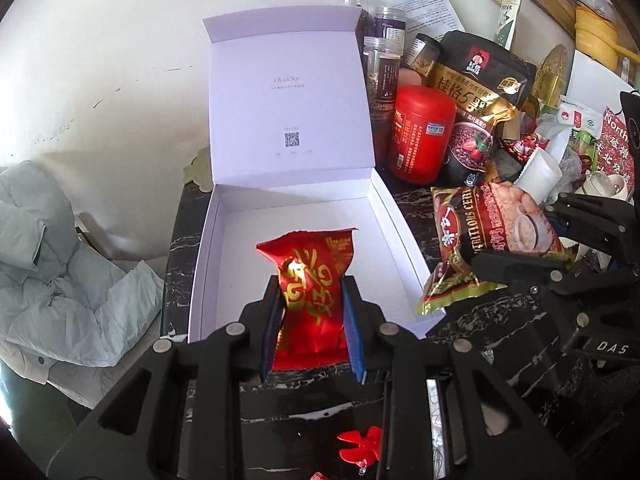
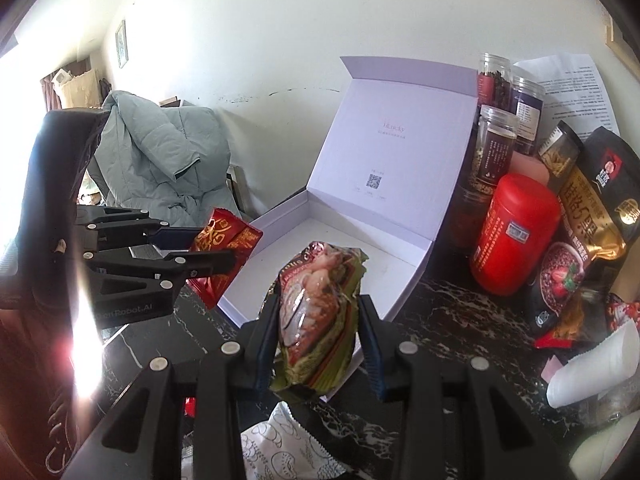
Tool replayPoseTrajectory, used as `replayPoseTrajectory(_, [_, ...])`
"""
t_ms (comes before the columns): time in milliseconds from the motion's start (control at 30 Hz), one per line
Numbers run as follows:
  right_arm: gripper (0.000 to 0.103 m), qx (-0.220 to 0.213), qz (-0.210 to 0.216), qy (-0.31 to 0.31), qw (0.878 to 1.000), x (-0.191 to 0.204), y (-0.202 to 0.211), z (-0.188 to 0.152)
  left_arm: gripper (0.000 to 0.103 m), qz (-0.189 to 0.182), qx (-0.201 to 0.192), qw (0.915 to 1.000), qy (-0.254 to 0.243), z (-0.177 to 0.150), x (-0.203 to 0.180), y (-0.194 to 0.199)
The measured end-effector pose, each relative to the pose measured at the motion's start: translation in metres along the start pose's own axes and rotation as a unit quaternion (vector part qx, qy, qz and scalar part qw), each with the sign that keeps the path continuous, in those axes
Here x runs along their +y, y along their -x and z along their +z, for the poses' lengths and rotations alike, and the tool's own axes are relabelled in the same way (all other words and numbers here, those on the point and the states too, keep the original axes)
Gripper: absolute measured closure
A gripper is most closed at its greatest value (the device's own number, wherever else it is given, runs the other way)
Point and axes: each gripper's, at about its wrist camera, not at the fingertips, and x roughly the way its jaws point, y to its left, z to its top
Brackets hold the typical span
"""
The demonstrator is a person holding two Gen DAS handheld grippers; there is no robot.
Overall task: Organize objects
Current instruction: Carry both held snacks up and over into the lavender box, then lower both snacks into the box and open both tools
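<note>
two grippers (image 1: pixel 314 312) (image 2: pixel 318 324), two snack packets (image 1: pixel 310 280) (image 2: pixel 318 312), one box (image 1: pixel 288 92)

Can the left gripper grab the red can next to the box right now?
Probably not. The left gripper is already shut on a red snack packet, so it has no free grip. The red can stands past the white box, beside its open lid.
</note>
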Motion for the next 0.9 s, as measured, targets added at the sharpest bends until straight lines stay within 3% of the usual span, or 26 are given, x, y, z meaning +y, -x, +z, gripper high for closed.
replayPoseTrajectory(367, [0.065, -0.027, -0.008, 0.007, 1.0, -0.016, -0.021, 0.042, 0.076, 0.026, -0.027, 0.9993, -0.003, 0.043, 0.017, -0.026])
replayPoseTrajectory(900, [0.065, -0.017, -0.026, 0.011, 0.999, -0.031, -0.076, 0.079, 0.076, 0.04, -0.016, 0.9991, -0.007, 0.078, 0.047, -0.081])
